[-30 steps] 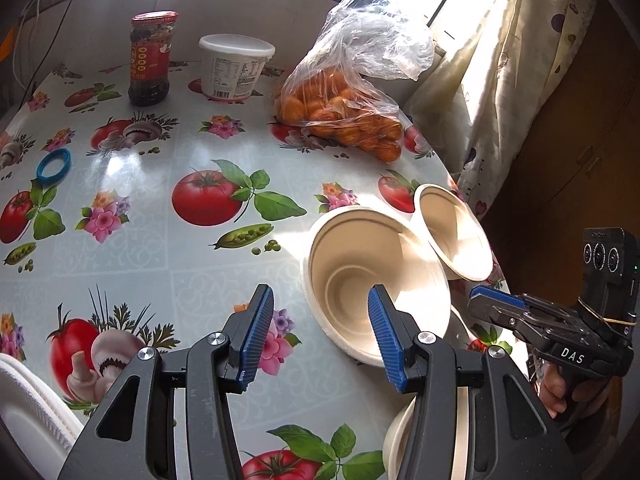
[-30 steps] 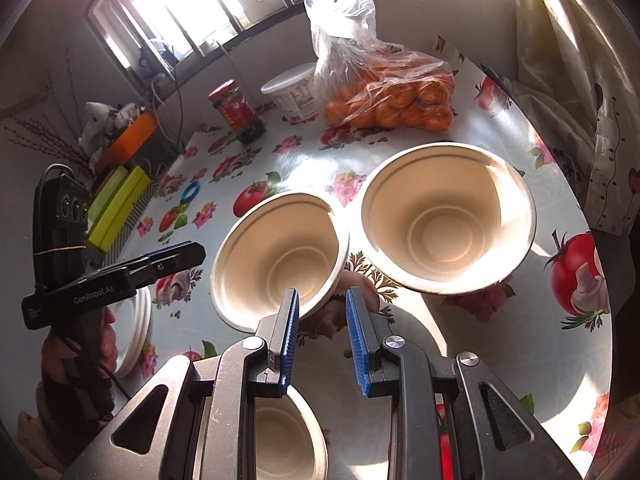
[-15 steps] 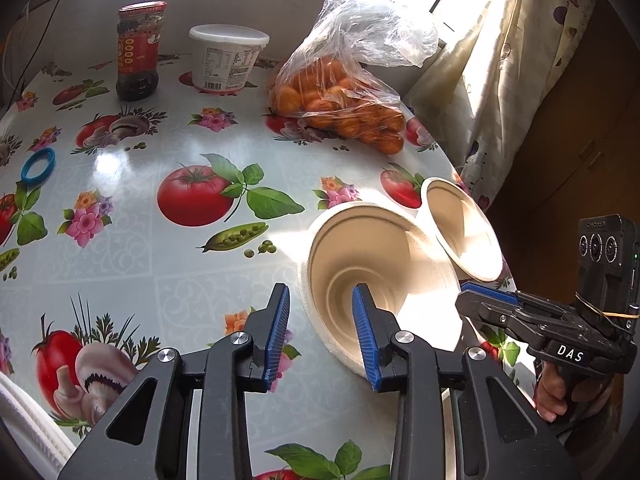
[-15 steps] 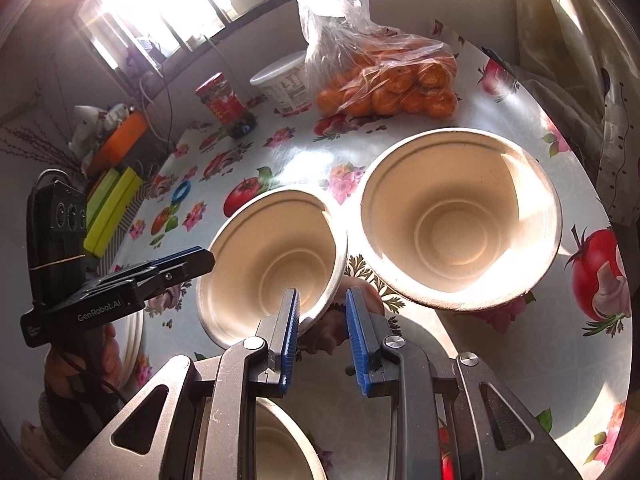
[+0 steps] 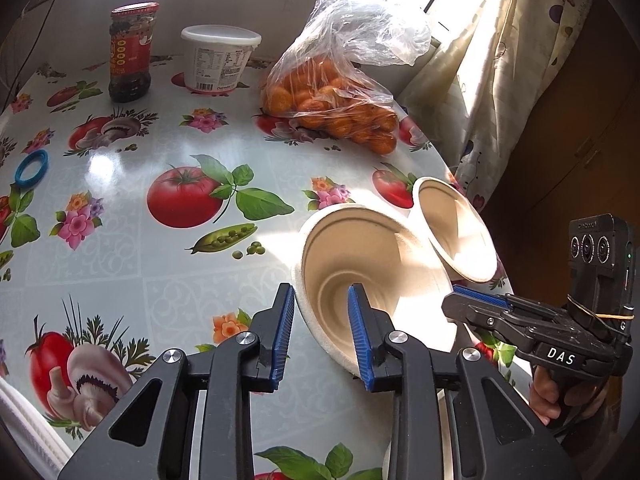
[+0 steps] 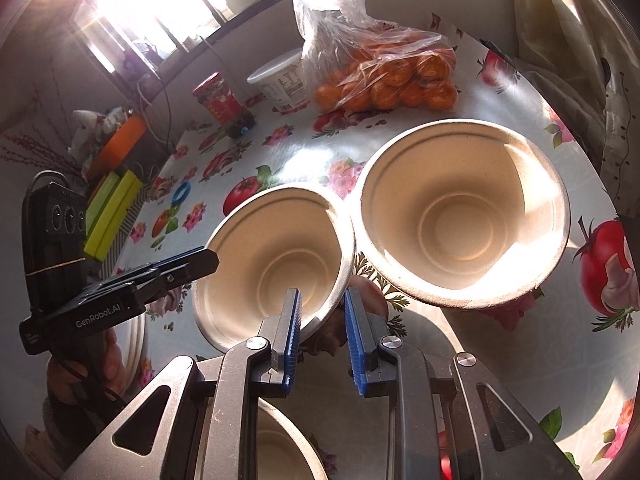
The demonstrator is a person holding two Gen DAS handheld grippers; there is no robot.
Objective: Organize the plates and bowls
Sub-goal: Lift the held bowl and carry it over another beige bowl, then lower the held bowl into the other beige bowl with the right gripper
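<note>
Smaller pulp bowl [image 6: 276,256] tilted off the tabletop [image 5: 160,264], rim touching larger bowl [image 6: 464,216] beside it. Likely light, thin-walled, slightly flexible; best taken at the rim. Left hand-held gripper [image 5: 320,332] straddling near rim, pads not visibly pressing. Right hand-held gripper [image 6: 322,338] likewise astride opposite rim, gap visible. Bagged oranges [image 5: 332,108] well beyond.

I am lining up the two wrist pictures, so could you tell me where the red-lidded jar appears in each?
Left wrist: the jar stands upper left, left of the white tub.
Right wrist: the jar sits upper centre-left, again just left of the tub.
Shared landmark: the bag of oranges.
</note>
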